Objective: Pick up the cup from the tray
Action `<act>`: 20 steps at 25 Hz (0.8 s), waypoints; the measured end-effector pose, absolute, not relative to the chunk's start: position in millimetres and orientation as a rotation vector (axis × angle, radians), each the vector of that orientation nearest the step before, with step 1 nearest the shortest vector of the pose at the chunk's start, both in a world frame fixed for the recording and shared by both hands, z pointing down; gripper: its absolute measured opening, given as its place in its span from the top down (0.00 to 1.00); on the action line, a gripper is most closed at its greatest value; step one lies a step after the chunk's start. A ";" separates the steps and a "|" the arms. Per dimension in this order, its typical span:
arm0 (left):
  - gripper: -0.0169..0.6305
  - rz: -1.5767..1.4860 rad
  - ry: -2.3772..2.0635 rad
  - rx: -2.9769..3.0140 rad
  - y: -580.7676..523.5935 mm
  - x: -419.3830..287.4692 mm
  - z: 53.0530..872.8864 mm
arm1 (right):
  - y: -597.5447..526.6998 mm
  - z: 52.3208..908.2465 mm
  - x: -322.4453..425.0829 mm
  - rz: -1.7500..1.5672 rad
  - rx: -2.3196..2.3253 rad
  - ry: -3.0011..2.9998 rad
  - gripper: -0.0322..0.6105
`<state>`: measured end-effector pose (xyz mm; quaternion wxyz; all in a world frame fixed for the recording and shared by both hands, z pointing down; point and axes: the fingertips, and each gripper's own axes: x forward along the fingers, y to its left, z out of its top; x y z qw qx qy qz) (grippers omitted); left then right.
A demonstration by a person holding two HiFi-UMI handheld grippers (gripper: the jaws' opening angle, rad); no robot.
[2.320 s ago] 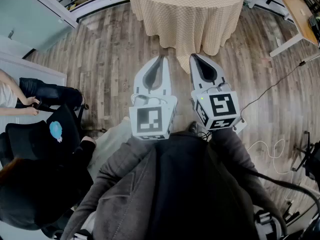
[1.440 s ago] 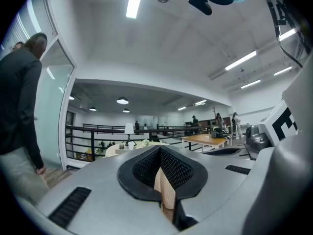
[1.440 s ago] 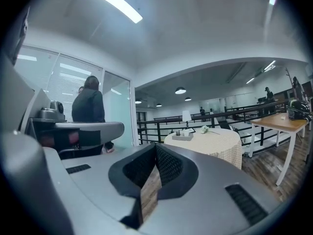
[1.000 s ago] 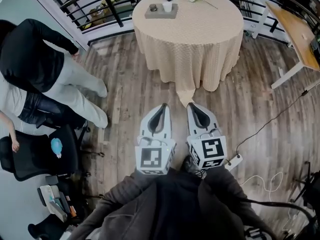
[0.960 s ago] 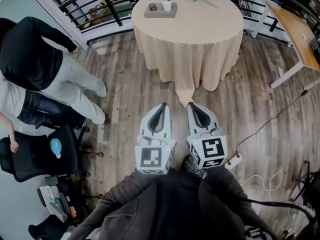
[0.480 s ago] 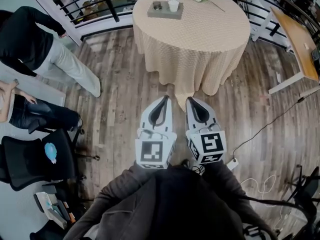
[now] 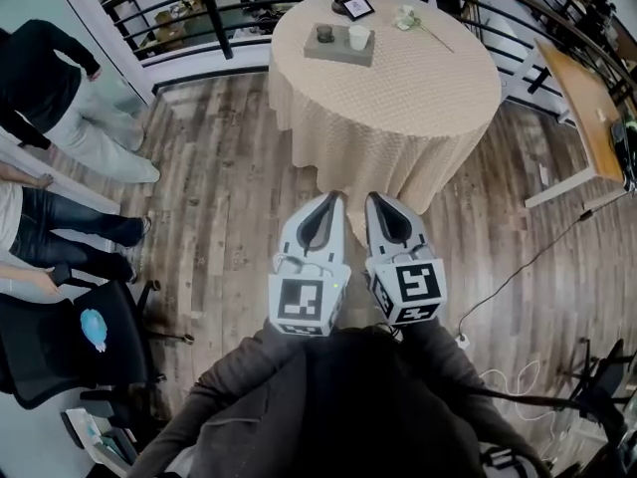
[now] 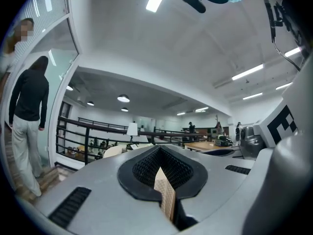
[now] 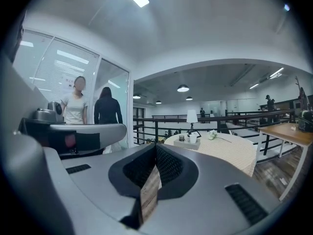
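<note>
- While the person carries them side by side in front of the body, the left tongs [image 7: 334, 197] and the right tongs [image 7: 370, 197] are both closed and hold nothing; their tips hang above the wooden floor [image 7: 229, 187].
- Compared with one second ago, the round worktop [image 7: 398, 88] with its beige cloth has come nearer in the head view, and its hanging edge is now just beyond the tips.
- On the far part of the worktop lies the grey tray [image 7: 336, 54]. The white cup [image 7: 358, 37] stands upright on its right side, next to a small dark pot [image 7: 324, 34].
- In my judgement this is the approach only: the cup is well apart from both tongs, and one pair must open before it can go around the cup.
</note>
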<state>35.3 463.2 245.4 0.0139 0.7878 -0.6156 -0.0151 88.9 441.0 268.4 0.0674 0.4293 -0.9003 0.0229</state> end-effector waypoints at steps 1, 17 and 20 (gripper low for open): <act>0.97 -0.046 -1.911 2.451 459.5 31.7 246.6 | 437.6 268.4 85.0 0.069 1.293 -2.710 0.94; 0.97 0.049 -1.850 2.422 384.2 23.5 275.6 | 359.7 289.4 82.1 0.140 1.343 -2.669 0.94; 0.97 0.072 -1.864 2.426 357.0 20.9 270.4 | 331.4 283.1 81.9 0.129 1.356 -2.674 0.94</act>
